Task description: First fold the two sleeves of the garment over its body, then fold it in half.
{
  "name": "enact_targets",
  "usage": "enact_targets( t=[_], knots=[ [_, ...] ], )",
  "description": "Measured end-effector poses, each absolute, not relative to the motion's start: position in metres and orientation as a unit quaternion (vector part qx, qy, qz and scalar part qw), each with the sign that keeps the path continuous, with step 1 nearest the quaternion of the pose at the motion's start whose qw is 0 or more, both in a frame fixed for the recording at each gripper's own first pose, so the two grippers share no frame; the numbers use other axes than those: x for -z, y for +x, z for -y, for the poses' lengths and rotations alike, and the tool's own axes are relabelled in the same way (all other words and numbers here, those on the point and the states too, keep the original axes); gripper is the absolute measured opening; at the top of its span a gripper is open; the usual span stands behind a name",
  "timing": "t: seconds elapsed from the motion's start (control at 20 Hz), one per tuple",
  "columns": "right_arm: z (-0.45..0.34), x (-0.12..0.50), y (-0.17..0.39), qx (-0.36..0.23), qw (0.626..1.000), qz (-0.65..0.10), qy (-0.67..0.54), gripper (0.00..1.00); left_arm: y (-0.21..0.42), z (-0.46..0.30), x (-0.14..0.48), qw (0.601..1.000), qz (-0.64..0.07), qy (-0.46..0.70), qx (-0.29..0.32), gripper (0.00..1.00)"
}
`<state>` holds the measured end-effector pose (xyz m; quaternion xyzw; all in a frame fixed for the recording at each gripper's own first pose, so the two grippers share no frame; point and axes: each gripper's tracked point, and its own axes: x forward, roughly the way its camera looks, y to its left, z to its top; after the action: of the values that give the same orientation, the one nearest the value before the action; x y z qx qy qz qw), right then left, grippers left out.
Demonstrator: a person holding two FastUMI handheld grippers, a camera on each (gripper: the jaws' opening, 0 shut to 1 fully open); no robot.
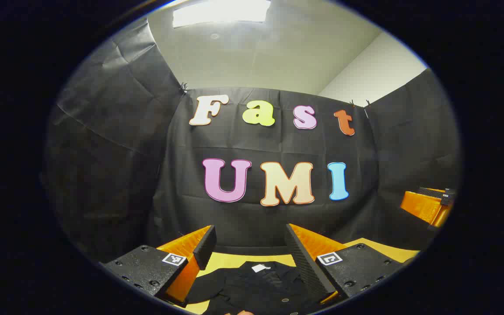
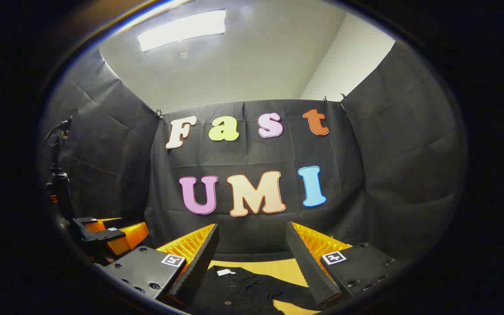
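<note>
Lying on the yellow table [image 1: 228, 261], the black garment [image 1: 260, 284] is spread out below both grippers, and neither gripper touches it. In the left gripper view, the left gripper [image 1: 248, 243] hangs above the garment with its two fingers spread wide apart and nothing between them. Between those fingers I see the upper part of the garment with a small white tag [image 1: 260, 267] at the neck, and some small buttons on the cloth lower down. One sleeve seems to lie out toward the left side of this view, under the left finger, but the cloth is dark and I cannot tell its edges well.

In the right gripper view, the right gripper [image 2: 252, 238] is also held above the garment, its fingers spread apart and holding nothing. The white tag [image 2: 225, 272] shows here near the left finger, and a part of the garment reaches to the right, under the right finger, over the table [image 2: 278, 267].

The left gripper [image 2: 112, 234] also appears at the left border of the right gripper view, held up over the table, and the right gripper [image 1: 427, 203] appears at the right border of the left gripper view. The two grippers are well apart from each other.
</note>
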<state>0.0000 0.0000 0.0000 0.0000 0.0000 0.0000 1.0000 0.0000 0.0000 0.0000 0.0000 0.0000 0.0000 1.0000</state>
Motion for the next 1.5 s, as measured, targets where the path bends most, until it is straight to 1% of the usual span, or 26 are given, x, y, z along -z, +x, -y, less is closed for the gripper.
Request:
enact_targets(
  t=[0.05, 0.15, 0.2, 0.25, 0.3, 0.45, 0.5, 0.7, 0.75, 0.8, 0.9, 1.25, 1.5],
  knots=[
    [-0.002, 0.000, 0.001, -0.003, 1.000, 0.000, 0.000, 0.94, 0.000, -0.002, 0.000, 1.000, -0.001, -0.001, -0.001, 0.92],
    [-0.007, -0.003, 0.003, -0.011, 1.000, 0.003, -0.003, 0.94, 0.001, -0.005, 0.002, 1.000, -0.003, 0.000, -0.003, 0.92],
    [-0.006, -0.004, 0.004, -0.011, 1.000, 0.006, -0.007, 0.97, 0.002, -0.005, 0.003, 1.000, -0.005, 0.000, -0.002, 0.92],
    [-0.006, -0.005, 0.006, -0.009, 1.000, 0.009, -0.012, 0.94, 0.005, -0.005, 0.004, 1.000, -0.006, 0.001, -0.002, 0.92],
    [-0.007, -0.004, 0.007, -0.008, 1.000, 0.011, -0.015, 0.97, 0.005, -0.005, 0.004, 1.000, -0.007, 0.002, -0.001, 0.92],
    [-0.008, -0.003, 0.008, -0.008, 1.000, 0.010, -0.016, 0.97, 0.008, -0.005, 0.002, 1.000, -0.004, 0.004, 0.002, 0.92],
    [-0.007, -0.003, 0.009, -0.007, 1.000, 0.011, -0.015, 0.94, 0.007, -0.004, 0.002, 1.000, -0.003, 0.005, 0.004, 0.92],
    [-0.010, -0.003, 0.011, -0.010, 1.000, 0.011, -0.005, 0.94, 0.005, -0.005, -0.003, 1.000, 0.008, 0.005, 0.005, 0.92],
    [-0.009, -0.005, 0.011, -0.010, 1.000, 0.013, -0.005, 0.94, 0.005, -0.007, -0.002, 1.000, 0.008, 0.005, 0.002, 0.92],
    [-0.010, -0.005, 0.011, -0.010, 1.000, 0.014, -0.007, 0.97, 0.006, -0.008, -0.002, 1.000, 0.008, 0.004, 0.001, 0.92],
    [-0.013, -0.002, 0.011, -0.013, 1.000, 0.013, -0.011, 0.94, 0.004, -0.011, -0.001, 1.000, 0.005, 0.000, -0.004, 0.92],
    [-0.025, 0.007, 0.013, -0.033, 0.999, 0.001, -0.017, 0.95, 0.001, -0.024, 0.006, 1.000, -0.003, -0.003, -0.023, 0.92],
    [-0.011, 0.016, 0.018, -0.028, 0.999, -0.010, -0.026, 0.97, -0.001, -0.026, 0.007, 0.999, -0.005, 0.001, -0.032, 0.92]
  ],
)
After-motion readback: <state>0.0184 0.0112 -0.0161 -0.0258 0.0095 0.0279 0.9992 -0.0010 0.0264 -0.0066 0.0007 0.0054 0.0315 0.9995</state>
